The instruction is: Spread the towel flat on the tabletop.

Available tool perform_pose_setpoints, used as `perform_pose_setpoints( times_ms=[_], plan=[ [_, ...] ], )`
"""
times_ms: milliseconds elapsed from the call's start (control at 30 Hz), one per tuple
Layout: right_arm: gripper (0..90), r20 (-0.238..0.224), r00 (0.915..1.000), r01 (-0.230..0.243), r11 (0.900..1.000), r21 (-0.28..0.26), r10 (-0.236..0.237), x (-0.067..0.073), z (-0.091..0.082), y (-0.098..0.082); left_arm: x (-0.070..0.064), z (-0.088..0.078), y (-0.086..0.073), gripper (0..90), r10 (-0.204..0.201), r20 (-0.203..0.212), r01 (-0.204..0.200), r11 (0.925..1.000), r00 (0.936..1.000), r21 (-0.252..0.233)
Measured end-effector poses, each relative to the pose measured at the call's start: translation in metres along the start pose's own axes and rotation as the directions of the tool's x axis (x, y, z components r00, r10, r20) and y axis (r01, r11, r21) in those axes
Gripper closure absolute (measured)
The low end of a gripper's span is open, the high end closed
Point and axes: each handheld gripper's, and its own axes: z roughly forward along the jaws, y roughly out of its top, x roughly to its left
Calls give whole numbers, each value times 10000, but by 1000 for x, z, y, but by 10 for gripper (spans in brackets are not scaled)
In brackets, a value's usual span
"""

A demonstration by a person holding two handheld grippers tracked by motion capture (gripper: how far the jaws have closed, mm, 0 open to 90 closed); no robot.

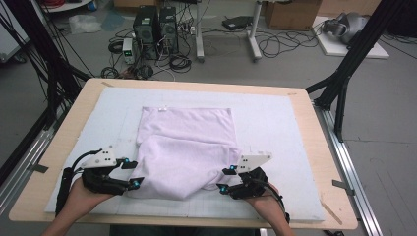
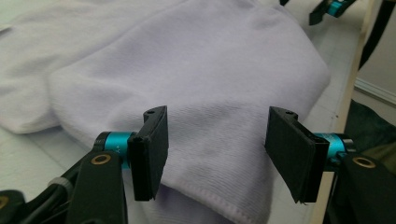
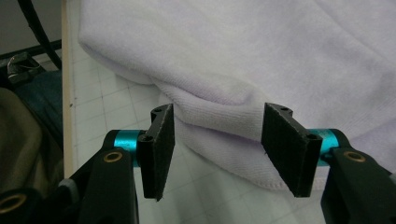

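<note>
On the white gridded mat lies the lavender towel, folded over itself — its near edge just ahead of both my grippers. My left gripper sits at the towel's near-left corner, jaws apart, pads clear of the cloth. My right gripper sits at the near-right corner — jaws likewise apart, nothing clamped. Both rest low over the mat.

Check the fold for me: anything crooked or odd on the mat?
The lilac towel is folded unevenly: the top layer lies skewed and bulges past the layer beneath at its near corners. Both the left gripper and the right gripper are open beside it.
</note>
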Motion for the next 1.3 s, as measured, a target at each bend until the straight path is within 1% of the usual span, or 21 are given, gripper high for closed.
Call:
perform_pose_setpoints(
  times_ms=[133,200,267,300,333,367,433,467,533,600,700,800,833,900,967,1033,1067,1133,1167,1233,1300],
  plan=[
    [437,-48,9999,121,9996,236,-120,-1,9,0,-2,13,-5,389,123,225,-132,9993,9997,364],
    [450,-53,9997,235,9980,582,-232,-1,17,0,-2,22,-7,406,233,324,-253,9977,9992,628],
    [507,-77,9995,315,9961,823,-310,-1,23,-1,-2,31,-10,497,442,411,-475,9954,9982,833],
    [534,-16,9991,412,9942,998,-413,-1,26,0,-1,35,-11,578,547,575,-603,9932,9968,997],
    [590,58,9985,540,9938,974,-549,0,27,0,0,38,-12,668,546,594,-607,9924,9967,1073],
    [655,59,9978,646,9934,944,-655,0,27,0,1,40,-13,719,500,602,-563,9925,9969,1081],
    [777,-156,9976,692,9934,917,-680,-2,27,0,2,38,-11,781,463,606,-521,9937,9971,992],
    [803,-353,9972,692,9937,885,-663,-3,26,0,3,37,-10,791,416,619,-474,9943,9972,954],
    [817,-620,9965,626,9934,958,-568,-4,24,1,3,32,-7,803,389,478,-427,9958,9981,812],
    [818,-652,9953,780,9927,923,-721,-3,18,4,5,25,-1,809,398,328,-417,9972,9987,617],
    [818,-623,9947,845,9954,462,-816,-4,-1,16,12,16,13,811,201,139,-204,9995,9997,221],
    [817,-274,9966,786,9967,222,-779,-13,-16,33,22,19,30,810,18,-115,-18,10000,9999,25],
    [817,-36,9967,817,9963,256,-816,-18,-19,39,27,23,36,808,54,-308,-51,9999,9995,86],
    [816,404,9939,1006,9933,567,-1030,-32,-18,49,41,37,45,805,-107,-697,127,9995,9975,280],
    [816,515,9972,501,9963,698,-537,-49,-11,55,59,55,49,804,-432,-1157,502,9970,9923,586],
    [815,669,9976,112,9971,753,-162,-65,-1,56,74,72,48,804,-805,-1272,913,9925,9886,815],
    [814,717,9973,-245,9966,787,189,-76,6,55,81,79,45,804,-999,-1334,1130,9891,9860,946],
    [811,686,9955,-708,9937,863,650,-90,16,51,91,90,40,799,-1245,-1433,1408,9839,9818,1104],
    [809,677,9936,-968,9911,919,907,-95,22,48,95,94,37,794,-1335,-1482,1507,9822,9799,1121],
    [804,625,9914,-1215,9866,1086,1152,-103,33,43,99,95,35,783,-1563,-1467,1705,9813,9768,896],
    [792,617,9885,-1432,9859,870,1381,-107,35,42,98,93,37,731,-1435,-1699,1603,9830,9749,898]
  ],
)
